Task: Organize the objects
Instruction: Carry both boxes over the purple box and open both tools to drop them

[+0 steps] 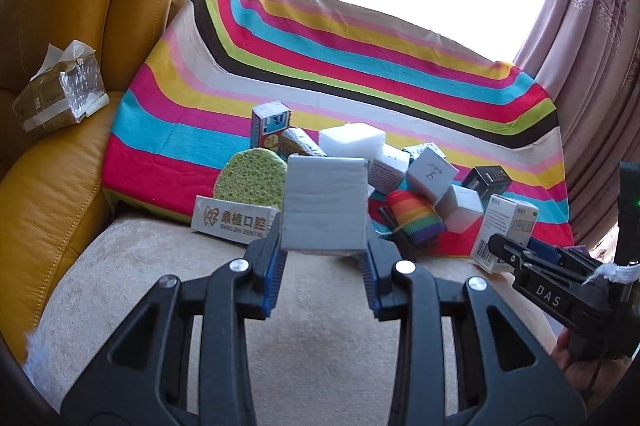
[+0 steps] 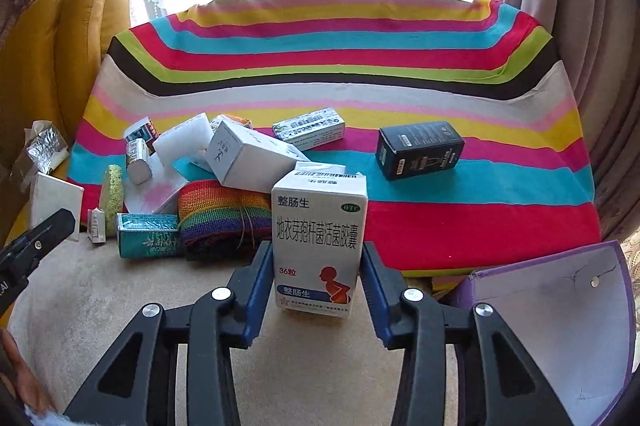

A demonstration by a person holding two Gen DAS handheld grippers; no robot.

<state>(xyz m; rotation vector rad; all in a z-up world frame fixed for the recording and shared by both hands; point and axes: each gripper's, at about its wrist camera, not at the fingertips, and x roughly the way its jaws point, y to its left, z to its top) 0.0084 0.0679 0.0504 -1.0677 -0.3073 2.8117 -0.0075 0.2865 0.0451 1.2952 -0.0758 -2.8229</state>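
Through the left wrist camera, I am holding a grey box (image 1: 325,204) between the fingers of the left gripper (image 1: 323,268), lifted clear of the beige cushion (image 1: 160,286), with the pile (image 1: 400,178) on the striped blanket (image 1: 360,66) behind it.

Through the right wrist camera, I am pinching a white medicine box (image 2: 318,246) upright between the fingers of the right gripper (image 2: 314,284), at the blanket's near edge. The purple bin (image 2: 560,306) is standing open just right; I judge both boxes need carrying there next.
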